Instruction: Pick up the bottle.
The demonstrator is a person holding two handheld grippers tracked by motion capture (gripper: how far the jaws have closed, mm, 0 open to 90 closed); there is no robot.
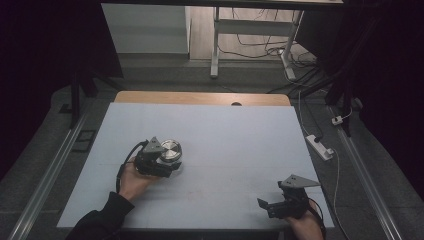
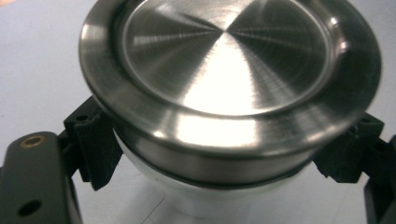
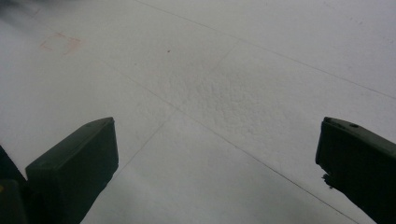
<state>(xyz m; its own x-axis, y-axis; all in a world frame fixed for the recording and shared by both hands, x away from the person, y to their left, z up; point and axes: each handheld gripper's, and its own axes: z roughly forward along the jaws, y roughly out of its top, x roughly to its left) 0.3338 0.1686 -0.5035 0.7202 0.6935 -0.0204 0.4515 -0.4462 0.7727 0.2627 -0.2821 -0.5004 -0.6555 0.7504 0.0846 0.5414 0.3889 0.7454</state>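
My left tongs (image 1: 167, 161) clamp the steel-lidded jar (image 1: 171, 150) on the worktop (image 1: 235, 145); my right tongs (image 1: 272, 206), well apart from the jar, gape wide.

One jar, two grippers, one table.
One steel-lidded jar (image 1: 171, 151) stands on the one table (image 1: 225, 135); two grippers, the left (image 1: 167, 162) and the right (image 1: 267, 205), each in one of two hands.

Dim, dark edges, glare on metal
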